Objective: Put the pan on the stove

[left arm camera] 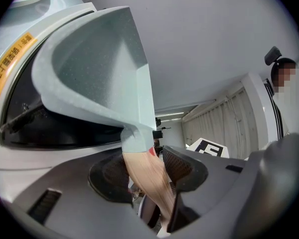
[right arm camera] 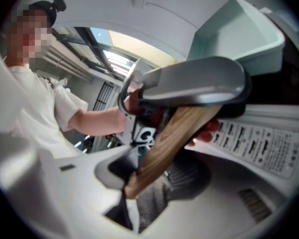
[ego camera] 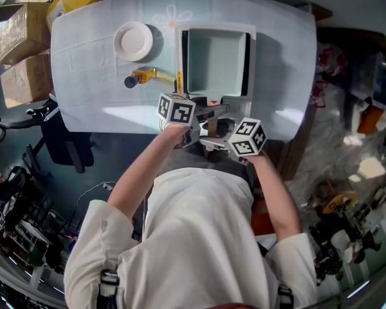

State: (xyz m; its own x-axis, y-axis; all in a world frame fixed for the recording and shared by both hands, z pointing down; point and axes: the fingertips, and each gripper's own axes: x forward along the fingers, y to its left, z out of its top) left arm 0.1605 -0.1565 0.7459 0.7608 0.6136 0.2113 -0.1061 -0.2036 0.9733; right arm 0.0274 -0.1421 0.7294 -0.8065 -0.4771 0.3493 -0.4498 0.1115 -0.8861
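Left hand-held gripper clamping handle, whole pan seen overhead

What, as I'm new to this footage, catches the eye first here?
A pale green square pan over the white stove, in the middle of the table, stands out first. The left gripper and right gripper are both shut on its wooden handle at the near edge. A white plate lies left of the stove.

The pan sits on the stove at the middle of the table. A plate lies far left of the stove, a utensil nearer, beside its left edge. Boxes stand left of the table.
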